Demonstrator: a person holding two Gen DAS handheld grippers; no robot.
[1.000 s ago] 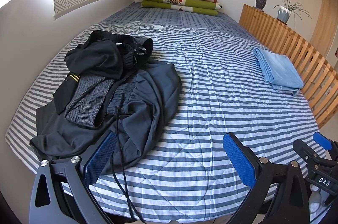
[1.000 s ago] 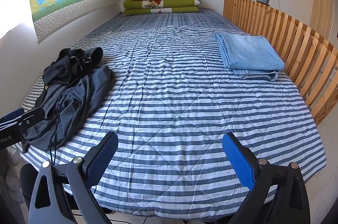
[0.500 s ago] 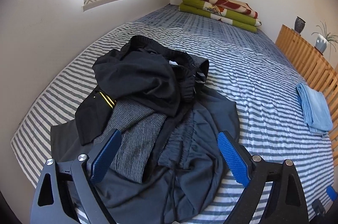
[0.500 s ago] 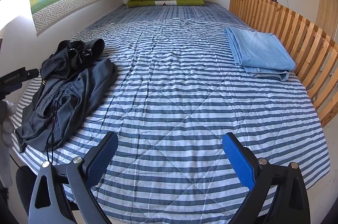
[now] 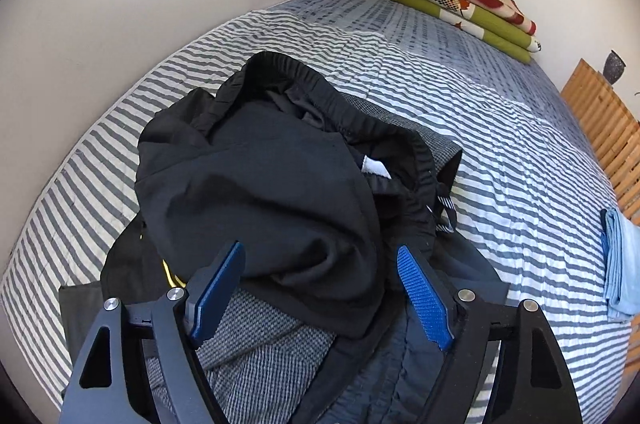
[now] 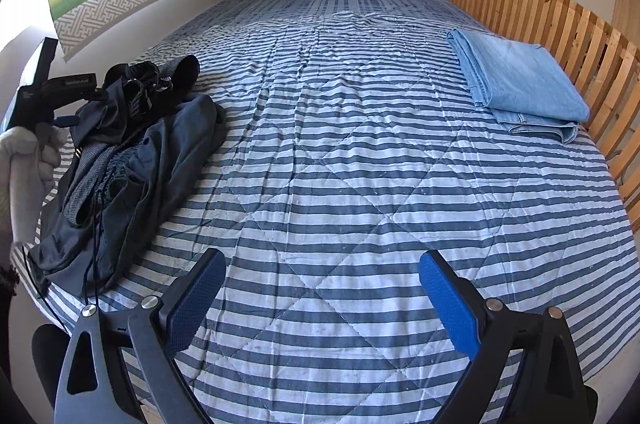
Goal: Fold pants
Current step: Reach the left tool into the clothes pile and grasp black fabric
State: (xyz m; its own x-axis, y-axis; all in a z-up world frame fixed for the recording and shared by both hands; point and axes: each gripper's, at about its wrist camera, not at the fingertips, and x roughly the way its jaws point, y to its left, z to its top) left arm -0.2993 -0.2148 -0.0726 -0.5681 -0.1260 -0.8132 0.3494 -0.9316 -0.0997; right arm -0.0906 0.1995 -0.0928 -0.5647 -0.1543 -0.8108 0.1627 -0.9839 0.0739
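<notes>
Hovering over rumpled black pants [image 5: 256,192], our left gripper [image 5: 320,264] has just been narrowing, pads clear of cloth; our right gripper [image 6: 320,276] gapes above the quilted striped bedspread [image 6: 360,152].

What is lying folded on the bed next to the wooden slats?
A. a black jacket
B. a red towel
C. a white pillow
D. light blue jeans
D: the light blue jeans lie folded beside the wooden slats, far from the dark clothes pile.
</notes>
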